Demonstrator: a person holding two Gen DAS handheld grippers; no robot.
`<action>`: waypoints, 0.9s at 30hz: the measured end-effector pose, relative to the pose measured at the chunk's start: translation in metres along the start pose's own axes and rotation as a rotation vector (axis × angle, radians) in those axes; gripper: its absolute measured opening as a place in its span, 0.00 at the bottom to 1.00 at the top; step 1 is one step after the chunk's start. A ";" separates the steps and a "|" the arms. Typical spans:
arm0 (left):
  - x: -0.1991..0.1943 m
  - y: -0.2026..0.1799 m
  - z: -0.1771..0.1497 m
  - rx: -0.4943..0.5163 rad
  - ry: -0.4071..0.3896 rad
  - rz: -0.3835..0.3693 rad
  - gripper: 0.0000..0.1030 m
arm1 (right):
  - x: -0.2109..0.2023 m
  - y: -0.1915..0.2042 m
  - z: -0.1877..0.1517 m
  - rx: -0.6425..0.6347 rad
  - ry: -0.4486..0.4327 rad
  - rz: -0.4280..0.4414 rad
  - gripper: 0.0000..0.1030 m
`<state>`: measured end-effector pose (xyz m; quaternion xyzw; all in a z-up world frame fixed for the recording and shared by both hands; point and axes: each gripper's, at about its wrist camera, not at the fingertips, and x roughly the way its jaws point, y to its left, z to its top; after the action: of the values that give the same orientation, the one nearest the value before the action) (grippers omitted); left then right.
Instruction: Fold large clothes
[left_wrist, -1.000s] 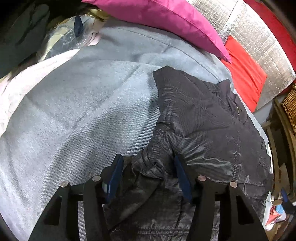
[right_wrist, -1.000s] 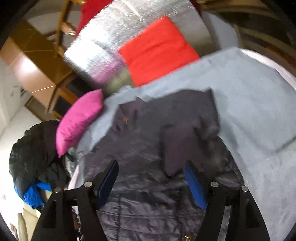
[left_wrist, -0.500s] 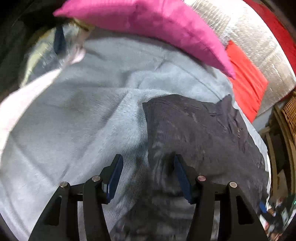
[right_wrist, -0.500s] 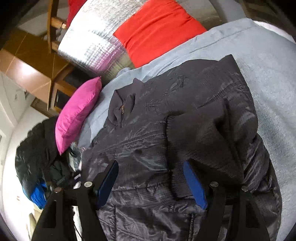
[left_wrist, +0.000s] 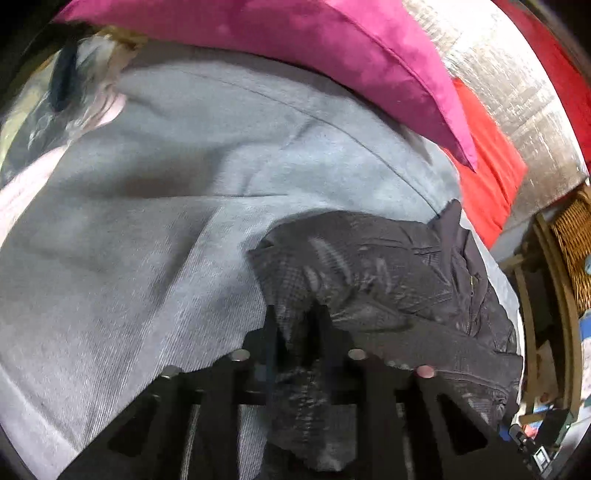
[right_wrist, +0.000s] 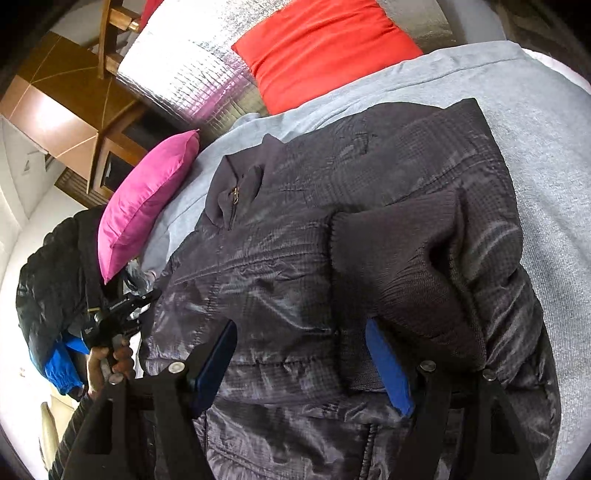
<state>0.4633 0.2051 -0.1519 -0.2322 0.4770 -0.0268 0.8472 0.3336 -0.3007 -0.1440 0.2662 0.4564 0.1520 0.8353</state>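
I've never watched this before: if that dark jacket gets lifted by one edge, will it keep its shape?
Probably not. The dark jacket already lies rumpled, so it would likely droop. Its shiny shell looks slippery and may slide on the grey blanket. The ribbed cuff seems easier to grip.

The dark jacket (left_wrist: 369, 266) looks blurry in the left view, and its near end runs off the bottom edge. Its folded sleeve (right_wrist: 399, 266) hides the cloth underneath. The pink pillow (left_wrist: 295, 48) is cut off at the top.

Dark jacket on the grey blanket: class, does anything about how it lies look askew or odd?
Yes. One knit cuff sits bunched and puckered on the dark jacket, not flat. The collar flops unevenly.
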 end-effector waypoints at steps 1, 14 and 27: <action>-0.004 -0.008 0.002 0.040 -0.024 0.013 0.12 | 0.000 0.000 -0.001 -0.003 0.002 0.000 0.74; -0.017 -0.020 -0.004 0.168 -0.161 0.148 0.31 | 0.001 -0.001 -0.005 -0.022 0.010 -0.036 0.64; -0.022 -0.055 -0.090 0.402 -0.120 0.272 0.56 | -0.021 -0.002 0.007 0.116 -0.009 0.030 0.67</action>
<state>0.3871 0.1295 -0.1505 0.0061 0.4380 0.0067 0.8989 0.3284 -0.3154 -0.1276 0.3216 0.4565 0.1366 0.8183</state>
